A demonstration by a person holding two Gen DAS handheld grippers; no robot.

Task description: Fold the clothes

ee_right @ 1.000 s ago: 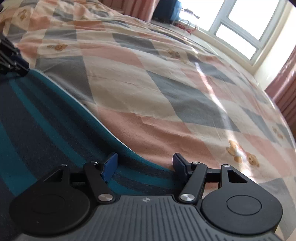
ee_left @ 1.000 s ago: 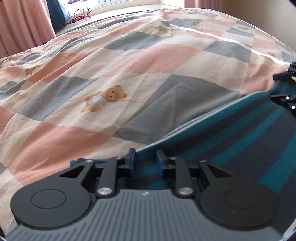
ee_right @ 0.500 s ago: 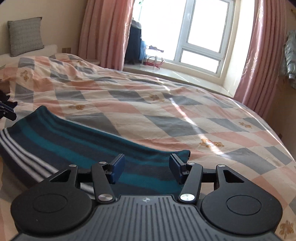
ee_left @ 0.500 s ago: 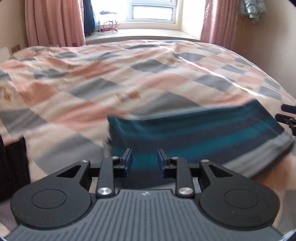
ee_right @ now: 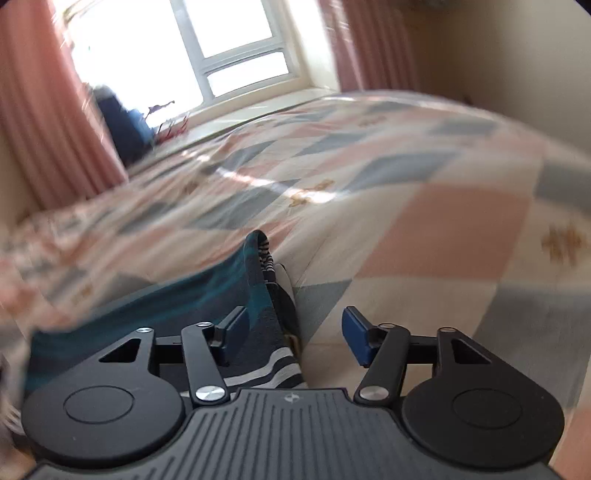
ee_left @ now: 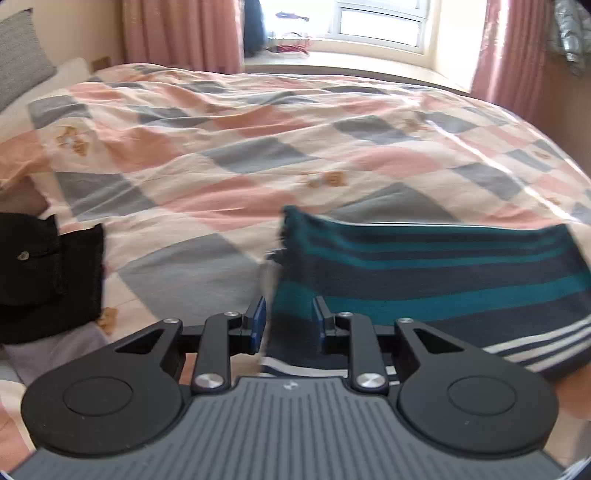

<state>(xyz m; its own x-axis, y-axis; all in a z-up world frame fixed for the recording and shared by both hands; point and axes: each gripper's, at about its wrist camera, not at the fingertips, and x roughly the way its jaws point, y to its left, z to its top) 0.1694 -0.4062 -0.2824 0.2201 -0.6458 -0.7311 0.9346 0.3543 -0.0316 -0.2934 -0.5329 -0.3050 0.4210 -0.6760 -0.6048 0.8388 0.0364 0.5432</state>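
Observation:
A folded garment (ee_left: 443, 273) with teal and navy stripes and white bands at its near edge lies flat on the checked quilt (ee_left: 240, 192). My left gripper (ee_left: 289, 319) hovers at its left end, open with a narrow gap; the cloth's left edge shows behind that gap, apparently not pinched. In the right wrist view the garment's right end (ee_right: 266, 295) runs under the left finger (ee_right: 232, 326). My right gripper (ee_right: 291, 328) is wide open, with the garment's end and bare quilt (ee_right: 424, 240) between its fingers.
A black garment (ee_left: 48, 277) lies on the bed at the left, with pale lilac cloth (ee_left: 55, 354) below it. A grey pillow (ee_left: 22, 62) sits at the head. A window (ee_left: 376, 22) and pink curtains (ee_left: 177, 33) stand beyond the bed.
Both grippers have pulled back from the garment's far edge, where they sat low a second ago. The garment now lies folded on the quilt. The right view has swung to its right end.

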